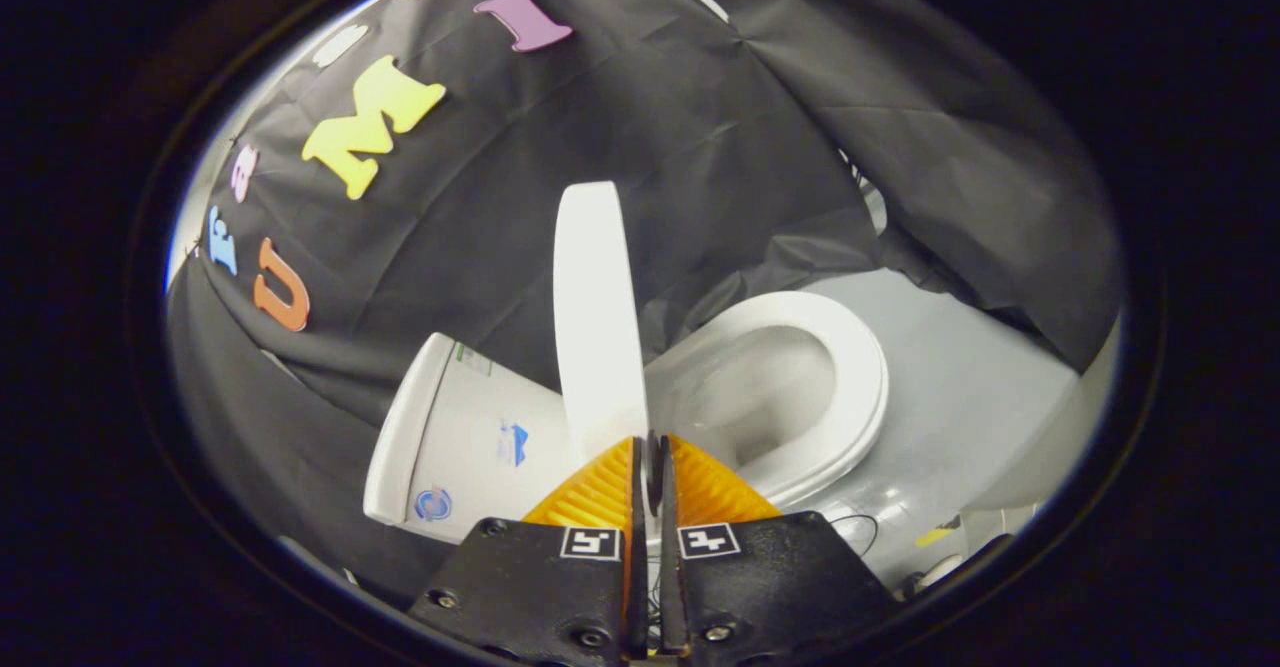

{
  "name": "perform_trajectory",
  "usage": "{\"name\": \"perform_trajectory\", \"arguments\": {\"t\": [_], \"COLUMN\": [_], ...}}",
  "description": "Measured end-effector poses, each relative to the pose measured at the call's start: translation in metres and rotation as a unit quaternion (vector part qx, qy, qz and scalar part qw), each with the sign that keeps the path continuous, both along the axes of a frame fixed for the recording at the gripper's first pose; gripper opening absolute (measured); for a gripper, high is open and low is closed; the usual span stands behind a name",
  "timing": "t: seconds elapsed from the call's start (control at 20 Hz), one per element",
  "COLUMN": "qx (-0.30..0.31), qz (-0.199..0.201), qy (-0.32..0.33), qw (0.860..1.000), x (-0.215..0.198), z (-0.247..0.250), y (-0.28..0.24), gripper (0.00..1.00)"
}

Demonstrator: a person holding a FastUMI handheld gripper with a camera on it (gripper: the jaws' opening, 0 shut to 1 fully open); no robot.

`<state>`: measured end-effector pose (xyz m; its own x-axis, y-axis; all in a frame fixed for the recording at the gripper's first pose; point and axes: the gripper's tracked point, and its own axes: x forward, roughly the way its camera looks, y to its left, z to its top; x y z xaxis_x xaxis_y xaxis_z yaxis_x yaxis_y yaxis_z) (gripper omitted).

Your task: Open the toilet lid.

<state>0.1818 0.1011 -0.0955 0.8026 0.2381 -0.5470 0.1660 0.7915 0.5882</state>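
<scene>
- The claw has its two fingers pressed together on the front rim of the toilet lid, pinching the thin edge between them.
- The lid stands raised, seen edge-on, rising straight ahead of the fingers from the pinch point; it is lifted well off the toilet seat, whose open ring and bowl lie ahead and to the right of the claw.
- The lid looks like a stiff, smooth plastic shell: light enough for one pinch, I judge, but glossy, so it could slide out of the fingers if the grip slackens.
- The rim farthest from the hinge seems the right place to hold, as it gives the most leverage and is thin enough for the fingers to span.
- A hinged lid swings in an arc, so the claw should follow that curve rather than pull straight.
- The cistern sits ahead and to the left of the claw, just beside the lid; the lid will likely rest against it.
- The floor beyond the seat is pale and smooth; black cloth drapes the booth wall beyond.
</scene>
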Motion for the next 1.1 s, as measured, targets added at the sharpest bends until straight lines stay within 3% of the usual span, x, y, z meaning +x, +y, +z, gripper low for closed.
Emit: {"name": "perform_trajectory", "arguments": {"t": [0.65,1.1], "qx": [-0.06,-0.12], "qz": [0.056,0.117], "qy": [-0.038,-0.06], "qw": [0.996,0.984], "x": [-0.004,-0.008], "z": [0.038,0.052], "y": [0.08,0.16], "gripper": [0.11,0.14]}}
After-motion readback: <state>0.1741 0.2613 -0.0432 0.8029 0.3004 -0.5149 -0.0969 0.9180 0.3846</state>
